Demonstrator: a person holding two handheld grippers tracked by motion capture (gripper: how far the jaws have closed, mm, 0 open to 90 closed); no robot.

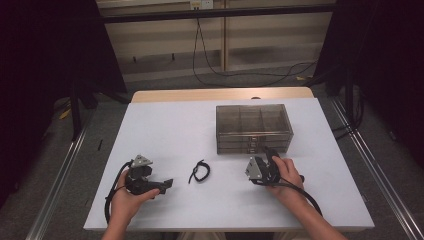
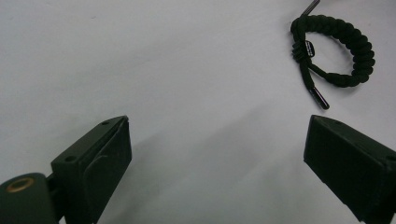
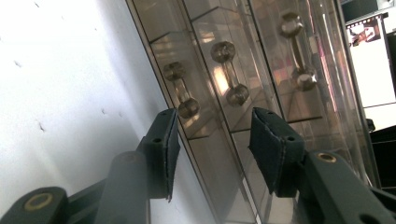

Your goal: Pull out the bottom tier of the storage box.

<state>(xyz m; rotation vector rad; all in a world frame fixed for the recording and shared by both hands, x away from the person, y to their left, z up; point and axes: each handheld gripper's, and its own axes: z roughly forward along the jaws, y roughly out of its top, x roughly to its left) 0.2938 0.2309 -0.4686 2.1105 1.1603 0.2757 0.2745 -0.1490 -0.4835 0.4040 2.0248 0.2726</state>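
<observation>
On the white rectangular table (image 1: 165, 125), the person's left hand (image 1: 127, 200) comes in from the bottom edge of the high view and wraps around the rear of the left gripper (image 1: 167, 183), which lies low over the tabletop near the front left and points toward the middle of the table. In the left gripper view its two black jaws stand wide apart with bare table between them; nothing is held. Ahead of them, nearer the right-hand jaw in that view, lies the black braided cord bracelet (image 2: 334, 49), a loop with a knotted slider and loose tipped ends, flat on the surface. In the high view the same bracelet (image 1: 199, 171) sits between the two grippers, near the left gripper's tips but apart from them.

The person's right hand (image 1: 287, 175) reaches in from the lower right, forearm angled inward, and grips the right gripper (image 1: 270, 151), which is tilted up and aimed at the front of the smoky transparent plastic drawer box (image 1: 252, 125) at the centre right of the table. In the right gripper view (image 3: 212, 144) the jaws stand partly apart, empty, close before the box's front (image 3: 280, 70). Three clear dumbbell-shaped drawer handles show there; the gap lines up below the middle handle (image 3: 229, 72), and the left-hand jaw tip sits just by the end knob of the nearest handle (image 3: 182, 91). Whether it touches cannot be told.
</observation>
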